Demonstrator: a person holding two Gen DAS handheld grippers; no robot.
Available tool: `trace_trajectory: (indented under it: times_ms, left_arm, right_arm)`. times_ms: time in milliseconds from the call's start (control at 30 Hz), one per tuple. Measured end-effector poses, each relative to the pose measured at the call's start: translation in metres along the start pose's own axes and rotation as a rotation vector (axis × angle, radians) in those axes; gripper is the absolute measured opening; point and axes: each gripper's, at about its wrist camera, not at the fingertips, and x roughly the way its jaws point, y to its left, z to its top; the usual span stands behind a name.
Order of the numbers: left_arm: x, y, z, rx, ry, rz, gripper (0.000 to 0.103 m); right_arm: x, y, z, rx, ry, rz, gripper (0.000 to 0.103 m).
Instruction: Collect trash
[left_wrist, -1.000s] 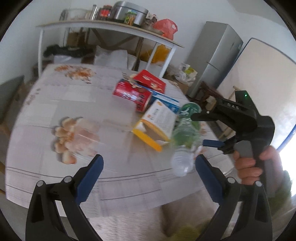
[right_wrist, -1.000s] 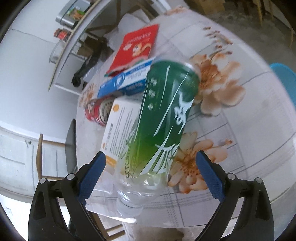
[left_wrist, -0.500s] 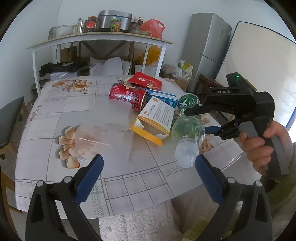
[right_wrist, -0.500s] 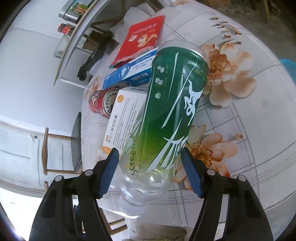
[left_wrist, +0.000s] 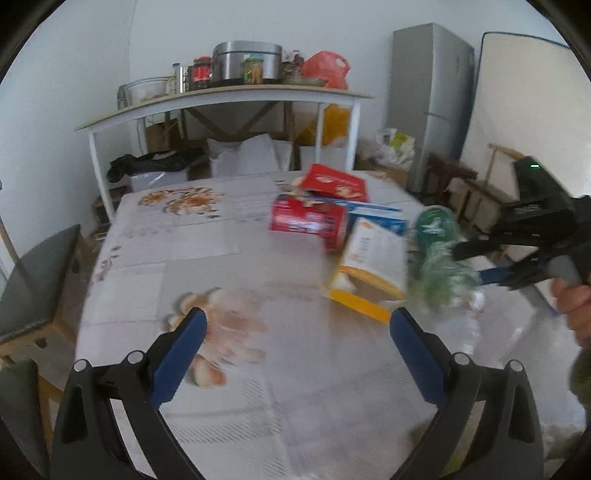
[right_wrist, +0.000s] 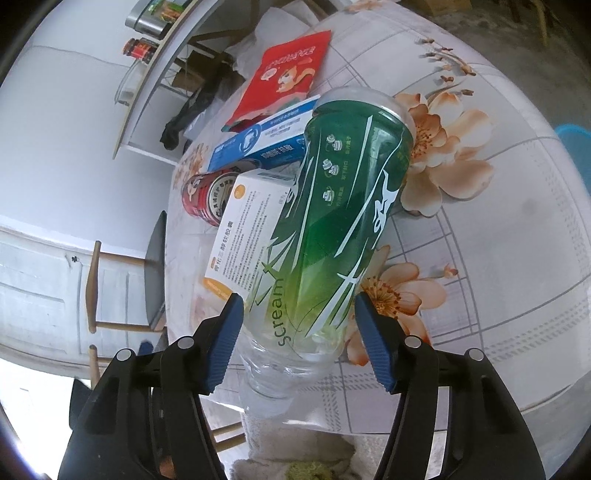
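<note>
My right gripper (right_wrist: 299, 328) is closing on the green bottle (right_wrist: 332, 221), pads touching it; its neck is hidden below. My left gripper (left_wrist: 291, 354) hangs open over the blurred table (left_wrist: 184, 258).

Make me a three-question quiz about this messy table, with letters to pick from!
1. Where is the green bottle?
A. between the right gripper's fingers
B. on the shelf
C. on the chair

2. What colour is the can lying on the table?
A. blue
B. red
C. black

3. How is the left gripper?
A. shut on the can
B. holding a box
C. open, holding nothing

Answers: 1 A, the closing blue fingers sit either side of it. 2 B, its side is red. 3 C, only tablecloth shows between its fingers.
</note>
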Motion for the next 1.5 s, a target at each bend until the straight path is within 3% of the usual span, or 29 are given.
trace_trajectory:
  times_ms: [200, 333, 567, 767, 867, 967, 1167, 1300, 1500]
  left_arm:
    - [0.035, 0.02, 0.008, 0.034, 0.106, -0.024, 0.097]
    - [0.049, 0.03, 0.009, -0.011, 0.146, -0.08, 0.097]
    - [0.056, 0.026, 0.014, -0.01, 0.172, -0.136, 0.078]
    - [0.056, 0.026, 0.015, -0.004, 0.18, -0.141, 0.076]
    - [0.055, 0.029, 0.016, -0.02, 0.178, -0.137, 0.068]
    - [0.055, 0.036, 0.016, -0.06, 0.194, -0.147, 0.066]
    - [0.046, 0.04, 0.009, -0.071, 0.182, -0.16, 0.066]
    - [0.038, 0.042, 0.0, -0.042, 0.162, -0.166, 0.086]
    - [0.042, 0.034, -0.001, 0.038, 0.161, -0.13, 0.095]
  right_arm:
    - [0.0, -0.002, -0.001, 0.006, -0.002, 0.004, 0.059]
    - [-0.001, -0.002, -0.001, 0.003, -0.001, 0.002, 0.059]
    - [-0.001, -0.002, -0.001, 0.002, -0.001, 0.001, 0.059]
    - [0.0, -0.001, -0.002, 0.002, -0.002, 0.0, 0.059]
    - [0.0, -0.001, -0.002, 0.001, -0.001, -0.001, 0.059]
    - [0.0, -0.001, -0.002, -0.004, 0.001, -0.003, 0.059]
    - [0.001, 0.0, -0.002, -0.006, 0.004, -0.002, 0.059]
    - [0.0, 0.001, -0.003, -0.008, 0.004, -0.012, 0.059]
    - [0.0, 0.001, -0.004, -0.005, 0.002, -0.008, 0.059]
